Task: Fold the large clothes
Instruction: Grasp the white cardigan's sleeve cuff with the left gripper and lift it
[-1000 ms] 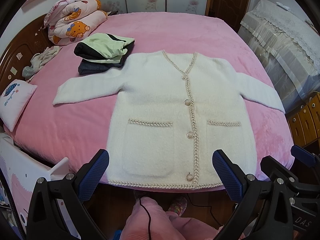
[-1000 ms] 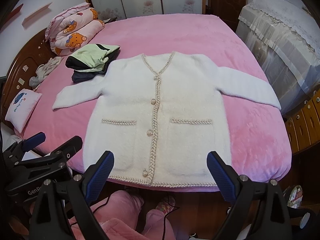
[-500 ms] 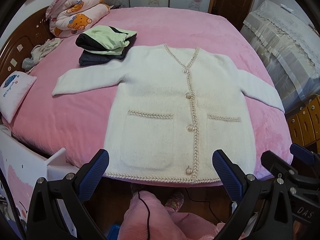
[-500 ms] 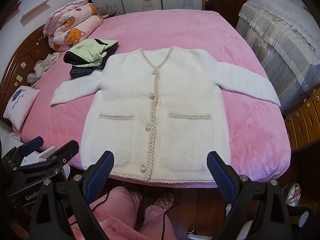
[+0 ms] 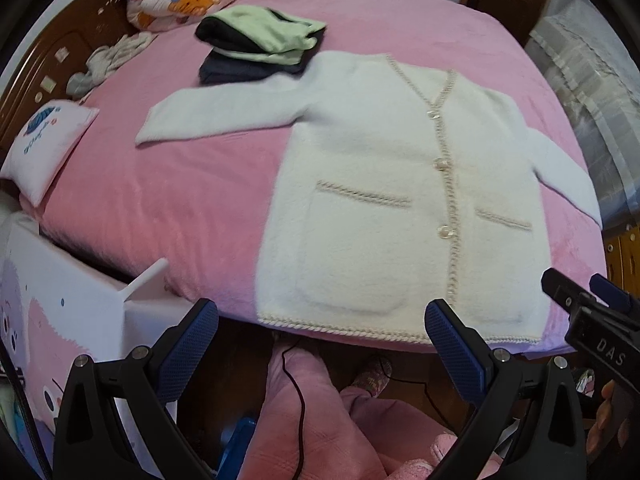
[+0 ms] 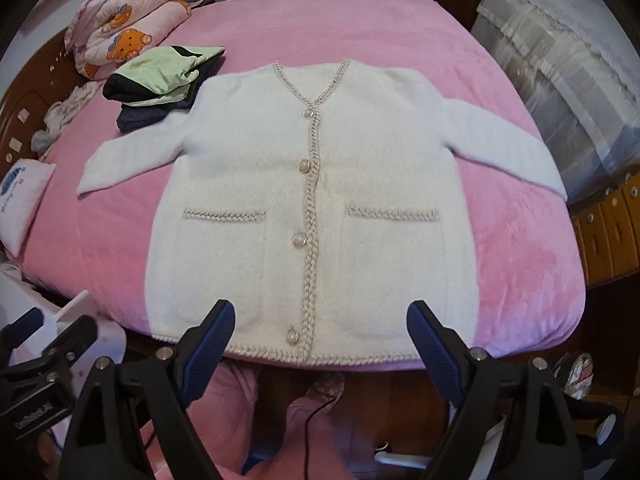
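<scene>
The white cardigan (image 6: 312,208) lies flat and buttoned on the pink bed (image 6: 520,272), both sleeves spread, its hem just ahead of both claws. The right claw (image 6: 320,340) tilts steeply down over the hem, jaws wide but closing, nothing between them. The left claw (image 5: 320,344) stands wide and empty. A stack of folded clothes (image 6: 160,80) sits far ahead-left. The left view is blurred.

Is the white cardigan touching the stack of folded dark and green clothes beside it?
Touching. In the right wrist view the cardigan has its shoulder and sleeve top lying against the folded stack's lower edge, no pink bedcover between.
</scene>
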`<act>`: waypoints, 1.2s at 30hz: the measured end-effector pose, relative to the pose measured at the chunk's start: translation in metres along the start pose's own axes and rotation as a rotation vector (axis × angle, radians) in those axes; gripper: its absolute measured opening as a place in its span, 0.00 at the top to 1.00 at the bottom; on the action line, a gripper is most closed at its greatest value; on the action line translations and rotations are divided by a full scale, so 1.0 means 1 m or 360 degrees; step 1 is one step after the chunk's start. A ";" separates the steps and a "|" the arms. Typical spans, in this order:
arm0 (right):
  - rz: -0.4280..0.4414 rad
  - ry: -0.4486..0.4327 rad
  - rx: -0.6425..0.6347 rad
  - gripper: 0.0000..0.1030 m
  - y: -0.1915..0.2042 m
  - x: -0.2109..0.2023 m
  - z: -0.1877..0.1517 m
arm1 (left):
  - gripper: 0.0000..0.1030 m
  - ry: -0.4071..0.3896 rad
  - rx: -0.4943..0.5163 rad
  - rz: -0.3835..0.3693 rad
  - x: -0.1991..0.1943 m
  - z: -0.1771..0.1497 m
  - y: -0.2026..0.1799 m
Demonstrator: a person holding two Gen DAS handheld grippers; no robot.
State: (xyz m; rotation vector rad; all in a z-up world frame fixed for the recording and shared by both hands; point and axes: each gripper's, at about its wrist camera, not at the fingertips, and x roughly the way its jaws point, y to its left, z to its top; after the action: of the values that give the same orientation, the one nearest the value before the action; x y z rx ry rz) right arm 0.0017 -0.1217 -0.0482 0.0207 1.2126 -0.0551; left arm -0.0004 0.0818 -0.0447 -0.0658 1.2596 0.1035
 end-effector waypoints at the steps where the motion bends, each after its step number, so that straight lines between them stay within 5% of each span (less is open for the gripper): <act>1: -0.0040 -0.0016 -0.0036 0.14 0.010 0.006 0.003 | 0.01 0.0027 -0.0026 -0.0001 0.006 0.002 0.009; 11: -0.0157 0.0147 -0.0227 0.15 0.104 0.061 0.039 | 0.01 0.0325 -0.0276 -0.0123 0.086 0.056 0.117; 20: -0.0187 0.0194 -0.0509 0.15 0.201 0.090 0.064 | 0.01 0.0432 -0.0605 -0.0045 0.174 0.135 0.235; 23: -0.0179 0.0249 -0.0556 0.15 0.224 0.102 0.066 | 0.01 0.0413 -0.0778 -0.0062 0.205 0.157 0.280; 30: -0.0205 0.0428 -0.0673 0.15 0.265 0.137 0.072 | 0.01 0.0151 -0.1371 -0.0109 0.259 0.183 0.382; 36: -0.0187 0.0515 -0.0667 0.15 0.289 0.159 0.091 | 0.03 0.0039 -0.1597 -0.0202 0.310 0.197 0.431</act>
State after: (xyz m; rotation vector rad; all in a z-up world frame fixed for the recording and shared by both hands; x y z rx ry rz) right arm 0.1579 0.1576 -0.1690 -0.4226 1.5281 0.1043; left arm 0.2305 0.5435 -0.2767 -1.0091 1.1178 0.6173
